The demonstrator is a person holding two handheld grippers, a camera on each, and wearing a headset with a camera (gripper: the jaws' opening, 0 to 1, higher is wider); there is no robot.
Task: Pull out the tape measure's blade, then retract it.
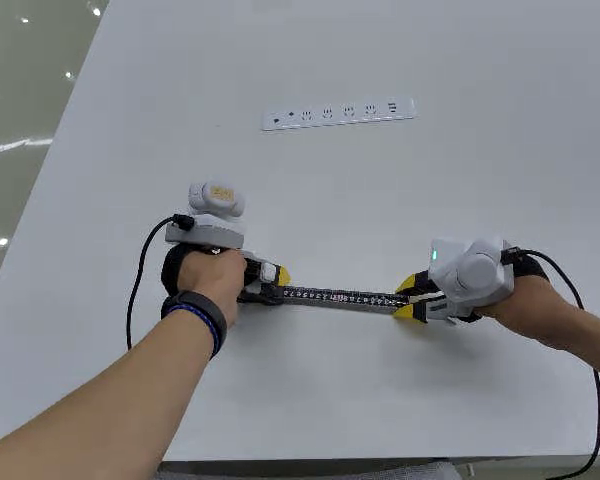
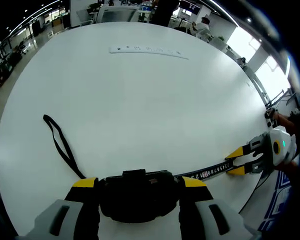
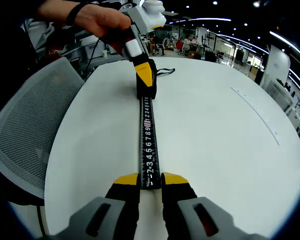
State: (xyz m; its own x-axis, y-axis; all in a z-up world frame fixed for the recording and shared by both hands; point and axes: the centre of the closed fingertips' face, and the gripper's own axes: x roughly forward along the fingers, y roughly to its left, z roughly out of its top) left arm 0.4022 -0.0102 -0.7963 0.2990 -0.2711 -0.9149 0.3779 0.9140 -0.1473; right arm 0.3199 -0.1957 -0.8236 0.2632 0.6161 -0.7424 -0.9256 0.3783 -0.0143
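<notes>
The black, rounded tape measure case (image 2: 135, 200) is clamped by the left gripper (image 2: 138, 183). The flat, numbered blade (image 3: 148, 135) is pinched at its end by the right gripper (image 3: 151, 180), whose yellow-tipped jaws are nearly closed.

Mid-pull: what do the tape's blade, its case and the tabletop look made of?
The blade looks like thin coated steel: matte dark, with pale printed numerals, lying flat and straight. The tape measure case seems to be moulded plastic or rubber: black, with a dull sheen. The table looks like white laminate, smooth with faint light reflections; its core is hidden.
</notes>
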